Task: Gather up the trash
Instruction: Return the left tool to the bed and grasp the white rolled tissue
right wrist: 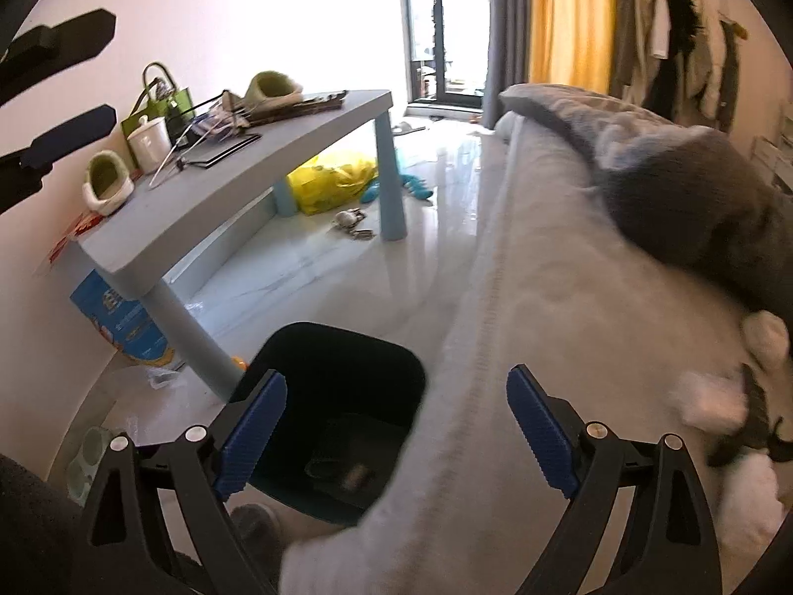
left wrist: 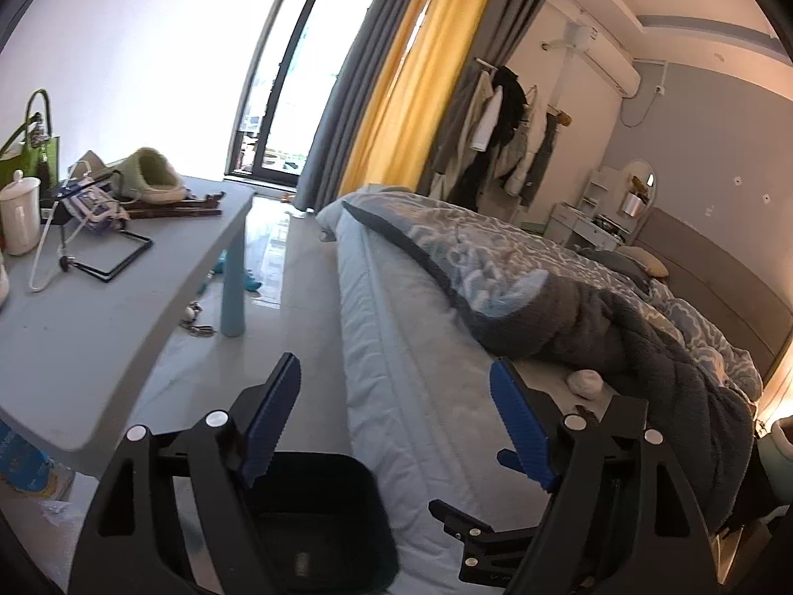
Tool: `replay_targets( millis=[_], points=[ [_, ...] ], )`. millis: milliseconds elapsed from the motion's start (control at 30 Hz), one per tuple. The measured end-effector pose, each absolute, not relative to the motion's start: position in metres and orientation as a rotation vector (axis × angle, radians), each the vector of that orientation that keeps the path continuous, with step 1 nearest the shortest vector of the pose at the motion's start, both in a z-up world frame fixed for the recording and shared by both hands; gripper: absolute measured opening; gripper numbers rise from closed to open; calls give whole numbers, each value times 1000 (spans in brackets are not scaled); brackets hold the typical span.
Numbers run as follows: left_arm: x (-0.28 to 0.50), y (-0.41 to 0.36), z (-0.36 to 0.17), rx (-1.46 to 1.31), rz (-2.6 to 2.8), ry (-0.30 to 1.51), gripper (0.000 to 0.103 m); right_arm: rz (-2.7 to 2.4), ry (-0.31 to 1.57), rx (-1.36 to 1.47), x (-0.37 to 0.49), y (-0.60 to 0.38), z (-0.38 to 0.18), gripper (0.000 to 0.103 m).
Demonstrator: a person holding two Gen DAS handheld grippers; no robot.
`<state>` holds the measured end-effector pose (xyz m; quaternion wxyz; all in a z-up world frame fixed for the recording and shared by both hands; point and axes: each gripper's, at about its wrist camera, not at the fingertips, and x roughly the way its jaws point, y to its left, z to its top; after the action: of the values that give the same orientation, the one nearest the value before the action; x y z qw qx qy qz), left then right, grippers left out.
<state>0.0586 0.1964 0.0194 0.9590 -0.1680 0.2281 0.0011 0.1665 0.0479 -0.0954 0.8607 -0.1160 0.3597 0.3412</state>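
Both hand-held grippers, left (left wrist: pixel 394 424) and right (right wrist: pixel 396 434), are held spread, empty. The tissue (left wrist: pixel 585 383) could be missed: it sits well aside of the bin (right wrist: pixel 342 411).

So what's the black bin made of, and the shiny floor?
The trash bin looks like matte black plastic: smooth walls, rounded corners, no shine. The floor looks like glossy pale tile or stone, since it mirrors the window light and shows faint veins.
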Motion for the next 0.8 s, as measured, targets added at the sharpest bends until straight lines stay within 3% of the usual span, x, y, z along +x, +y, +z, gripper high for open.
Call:
replay_targets(
  millis=[800],
  points=[
    [98,68,1,-333,-182,530,87,495,699,-187,177,-111,-75,94]
  ],
)
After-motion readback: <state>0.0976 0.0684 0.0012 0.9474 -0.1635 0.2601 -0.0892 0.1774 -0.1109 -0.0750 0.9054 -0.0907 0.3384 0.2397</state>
